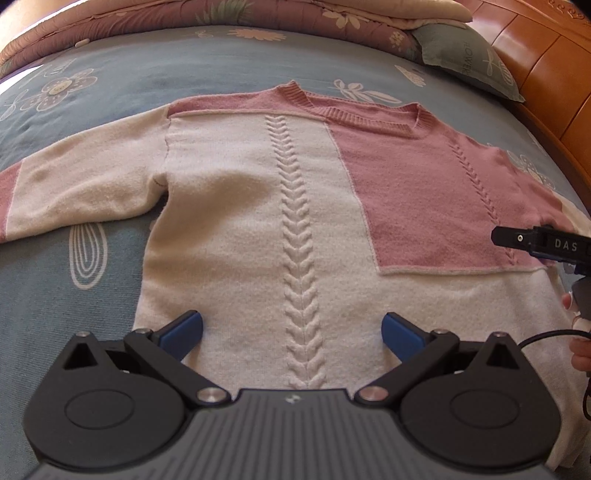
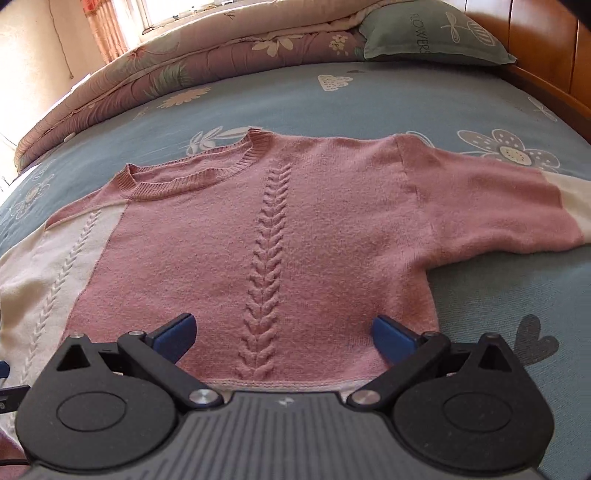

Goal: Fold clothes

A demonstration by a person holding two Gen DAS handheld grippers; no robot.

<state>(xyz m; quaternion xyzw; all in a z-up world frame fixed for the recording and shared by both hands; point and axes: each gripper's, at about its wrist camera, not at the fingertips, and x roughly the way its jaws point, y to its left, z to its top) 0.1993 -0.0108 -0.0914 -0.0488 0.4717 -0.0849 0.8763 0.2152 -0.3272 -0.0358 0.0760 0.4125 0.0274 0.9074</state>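
A pink and cream knit sweater [image 1: 295, 192] lies flat, front up, on the bed, neck away from me and both sleeves spread out. My left gripper [image 1: 291, 332] hovers open over the cream lower half, its blue fingertips either side of the cable braid. In the right wrist view my right gripper [image 2: 282, 334] stands open over the pink part of the sweater [image 2: 295, 229], near the seam with the cream hem. The right gripper's black body [image 1: 543, 243] shows at the right edge of the left wrist view. Nothing is held by either.
The bed has a blue flowered sheet [image 1: 110, 74]. A folded mauve quilt [image 2: 166, 74] and a green pillow [image 2: 432, 33] lie at the far side. A wooden headboard [image 1: 546, 62] runs along the right. A hand [image 1: 576, 343] and a cable show at the right edge.
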